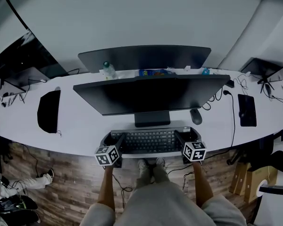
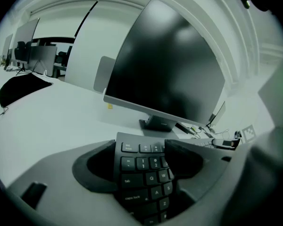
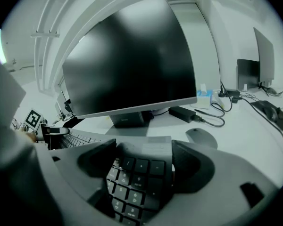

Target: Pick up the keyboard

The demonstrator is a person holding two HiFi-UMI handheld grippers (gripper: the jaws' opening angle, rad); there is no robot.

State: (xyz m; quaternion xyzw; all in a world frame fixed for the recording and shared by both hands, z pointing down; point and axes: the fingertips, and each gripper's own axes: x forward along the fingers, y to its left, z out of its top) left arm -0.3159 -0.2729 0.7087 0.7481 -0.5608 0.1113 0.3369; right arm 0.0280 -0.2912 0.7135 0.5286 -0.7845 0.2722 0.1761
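Clamping my left gripper (image 2: pixel 141 161) on the left end of the keyboard (image 1: pixel 148 141), I had both jaws pressed against it, with the tab and caps lock keys showing between them. My right gripper (image 3: pixel 144 161) was closed the same way on the number-pad end, so the keyboard was held at both ends. It lay crosswise at the middle of the worktop's (image 1: pixel 85 126) near edge. I could not tell whether it was clear of the surface.

Just behind the keyboard stood the monitor stand (image 1: pixel 152 119), carrying a wide dark monitor (image 1: pixel 151 94). A dark mouse (image 1: pixel 195 117) sat just to the right of the stand, near my right gripper. A black cable (image 1: pixel 234 121) ran across the worktop further right, and beyond it a black pad (image 1: pixel 247 110) lay toward the right edge. A larger black mat (image 1: pixel 49 111) lay well apart on the left side.

Along the far edge a second monitor (image 1: pixel 144 58) faced away, with a bottle (image 1: pixel 108 70) just in front of its left end.
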